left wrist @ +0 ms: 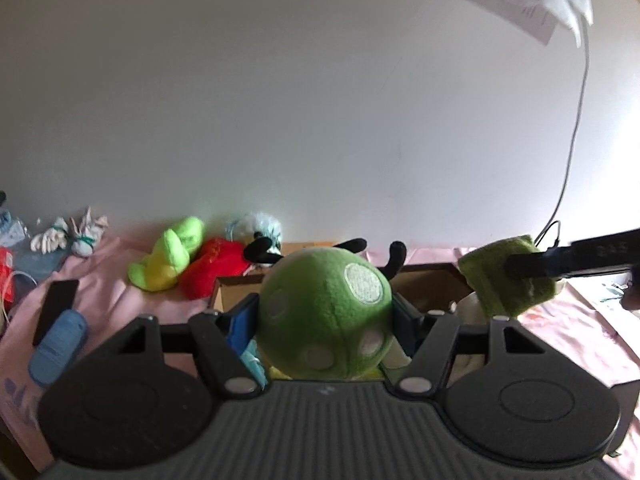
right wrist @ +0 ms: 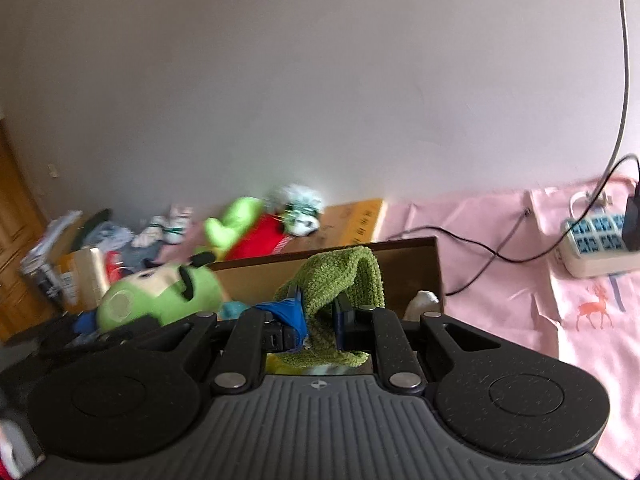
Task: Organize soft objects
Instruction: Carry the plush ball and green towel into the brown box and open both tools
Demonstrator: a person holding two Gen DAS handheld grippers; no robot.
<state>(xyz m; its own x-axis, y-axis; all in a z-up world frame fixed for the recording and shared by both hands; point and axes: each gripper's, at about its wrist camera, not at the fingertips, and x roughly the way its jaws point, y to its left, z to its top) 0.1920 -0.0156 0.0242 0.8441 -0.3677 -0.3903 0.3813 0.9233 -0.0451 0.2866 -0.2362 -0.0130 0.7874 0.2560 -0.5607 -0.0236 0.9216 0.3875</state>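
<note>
My left gripper (left wrist: 325,312) is shut on a round green plush toy (left wrist: 326,312) with white spots and black antennae, held above an open cardboard box (left wrist: 224,292). That same plush toy (right wrist: 160,292) shows at the left of the right wrist view. My right gripper (right wrist: 318,312) is shut on a folded green knitted cloth (right wrist: 340,280), also over the box (right wrist: 416,268). In the left wrist view the knitted cloth (left wrist: 508,280) hangs at the right, pinched by the right gripper's dark fingers (left wrist: 532,266).
A pink sheet (right wrist: 500,240) covers the bed. Behind the box lie a lime plush (left wrist: 170,254), a red plush (left wrist: 216,268), a pale blue fluffy toy (left wrist: 260,228) and rolled socks (left wrist: 68,236). A blue pouch (left wrist: 58,346) lies at left. A power strip (right wrist: 596,244) with cables sits at right.
</note>
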